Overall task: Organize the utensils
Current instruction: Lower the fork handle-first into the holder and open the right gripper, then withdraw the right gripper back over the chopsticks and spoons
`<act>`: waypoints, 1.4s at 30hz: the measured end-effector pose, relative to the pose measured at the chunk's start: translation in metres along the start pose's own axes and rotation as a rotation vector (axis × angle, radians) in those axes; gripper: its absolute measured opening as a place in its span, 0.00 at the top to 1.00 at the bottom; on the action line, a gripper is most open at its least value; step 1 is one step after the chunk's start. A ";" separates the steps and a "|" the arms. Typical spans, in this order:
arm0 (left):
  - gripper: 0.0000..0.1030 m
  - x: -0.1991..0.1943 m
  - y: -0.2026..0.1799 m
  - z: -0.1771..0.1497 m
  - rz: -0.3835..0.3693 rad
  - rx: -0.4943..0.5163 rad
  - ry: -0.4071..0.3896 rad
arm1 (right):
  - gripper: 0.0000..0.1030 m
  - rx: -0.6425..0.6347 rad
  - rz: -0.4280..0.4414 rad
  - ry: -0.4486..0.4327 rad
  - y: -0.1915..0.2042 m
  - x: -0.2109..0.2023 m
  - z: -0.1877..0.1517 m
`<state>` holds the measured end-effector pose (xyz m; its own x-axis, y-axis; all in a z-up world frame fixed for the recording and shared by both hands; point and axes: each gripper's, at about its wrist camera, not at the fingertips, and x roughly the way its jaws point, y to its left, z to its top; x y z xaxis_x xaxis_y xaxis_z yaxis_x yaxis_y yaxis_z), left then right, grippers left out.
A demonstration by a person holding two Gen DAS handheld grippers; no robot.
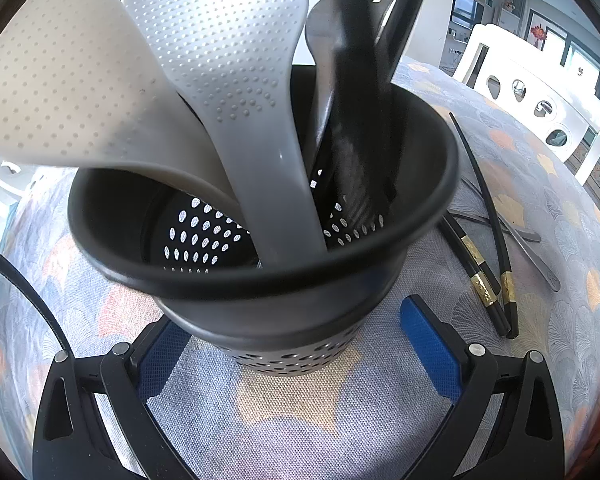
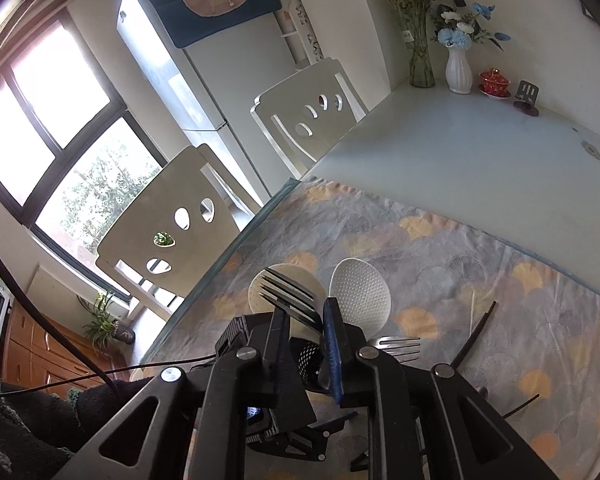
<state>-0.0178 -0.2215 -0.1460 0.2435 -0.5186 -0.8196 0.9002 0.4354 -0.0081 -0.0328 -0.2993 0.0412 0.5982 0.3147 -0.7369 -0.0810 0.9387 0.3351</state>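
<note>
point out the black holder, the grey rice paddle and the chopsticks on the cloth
black holder (image 1: 428, 236), left wrist view, on its front rim
grey rice paddle (image 1: 228, 48), left wrist view, on its dimpled blade
chopsticks (image 1: 482, 280), left wrist view, on a gold band

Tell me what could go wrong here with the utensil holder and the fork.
The black holder is crowded with tall rice paddles, so it may tip if nudged. The left gripper stands open around its base, not clamping it. The fork at the right gripper could snag the paddles.

Left wrist view close above the holder (image 1: 260, 272); right wrist view likewise, angled across the table (image 2: 460, 168).
</note>
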 end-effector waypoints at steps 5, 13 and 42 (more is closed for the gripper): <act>0.02 0.000 0.001 0.002 0.001 0.000 0.000 | 0.45 0.001 -0.004 -0.070 0.002 -0.016 0.003; 0.02 0.000 0.001 0.001 0.001 0.001 0.000 | 0.44 0.020 -0.167 -0.257 -0.002 -0.086 0.003; 0.02 0.001 0.000 0.002 0.001 0.001 0.000 | 0.00 0.443 -0.499 -0.031 -0.086 -0.093 -0.126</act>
<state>-0.0167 -0.2227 -0.1455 0.2440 -0.5181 -0.8198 0.9004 0.4350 -0.0069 -0.1815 -0.3917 0.0069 0.5020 -0.1522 -0.8514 0.5426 0.8220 0.1729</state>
